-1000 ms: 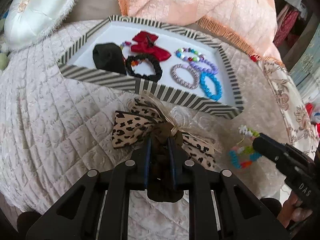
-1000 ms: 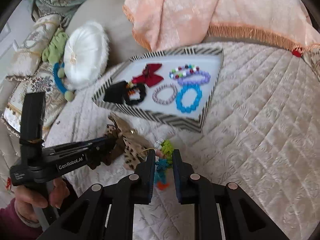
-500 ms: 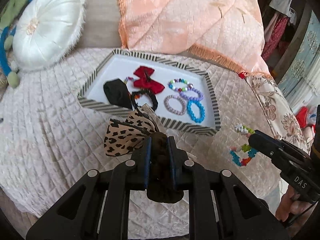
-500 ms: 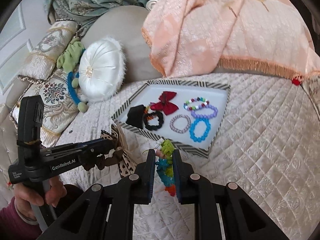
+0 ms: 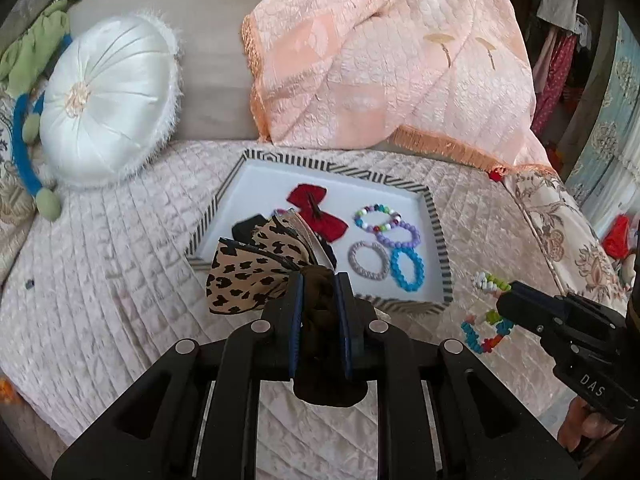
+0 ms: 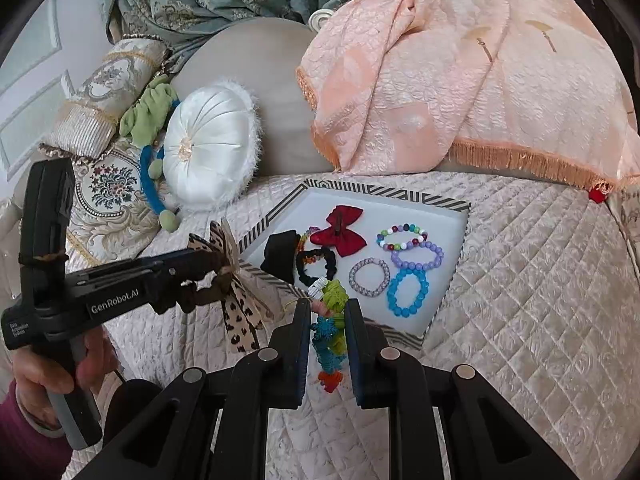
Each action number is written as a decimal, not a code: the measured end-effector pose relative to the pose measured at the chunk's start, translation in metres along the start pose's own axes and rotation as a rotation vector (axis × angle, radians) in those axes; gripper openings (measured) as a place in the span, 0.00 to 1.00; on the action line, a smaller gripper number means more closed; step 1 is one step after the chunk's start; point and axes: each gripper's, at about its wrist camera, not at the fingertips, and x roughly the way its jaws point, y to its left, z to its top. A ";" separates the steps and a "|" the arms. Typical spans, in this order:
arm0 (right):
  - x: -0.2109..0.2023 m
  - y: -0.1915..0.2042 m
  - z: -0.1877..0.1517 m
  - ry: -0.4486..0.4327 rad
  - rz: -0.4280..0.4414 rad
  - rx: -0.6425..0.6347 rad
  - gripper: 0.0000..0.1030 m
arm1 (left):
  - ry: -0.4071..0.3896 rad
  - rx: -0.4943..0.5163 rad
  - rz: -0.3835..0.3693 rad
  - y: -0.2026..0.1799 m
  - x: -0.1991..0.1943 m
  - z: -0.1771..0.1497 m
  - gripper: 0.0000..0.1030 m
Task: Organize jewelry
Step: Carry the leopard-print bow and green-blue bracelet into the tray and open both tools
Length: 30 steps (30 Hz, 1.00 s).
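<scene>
- Work surface: a pale quilted bedspread [image 5: 120, 280], with a peach throw and a round white cushion [image 5: 104, 96] behind it.
- Receptacle: a tray [image 5: 438, 236] with a striped rim rests on the bedspread. It holds a red bow [image 5: 316, 210], a black scrunchie [image 6: 316, 266] and several bead bracelets, among them a blue bracelet [image 5: 406, 268].
- Left gripper [image 5: 318, 284]: nearly closed, pads clamped on the brown knot of a leopard-print bow [image 5: 248, 276], which hangs clear of the bedspread at the tray's near rim.
- Right gripper [image 6: 328, 312]: nearly closed, pinching a multicoloured bead bracelet [image 6: 330, 328], which dangles just before the near rim.
- Recommended procedure: carry each item over the rim before lowering. Aim the bow at the bare floor left of the red bow; aim the bracelet at the bracelet group.
- Caution: release only when each item touches the tray floor. Keep both grippers apart to avoid tangling the ribbon tails.
</scene>
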 end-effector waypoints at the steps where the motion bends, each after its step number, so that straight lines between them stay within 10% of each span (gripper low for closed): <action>1: 0.002 0.000 0.002 0.001 -0.001 -0.001 0.15 | -0.003 0.003 0.006 0.001 0.001 0.004 0.14; 30: 0.126 -0.041 0.064 0.127 -0.036 0.027 0.15 | 0.058 0.015 0.122 0.019 0.135 0.105 0.14</action>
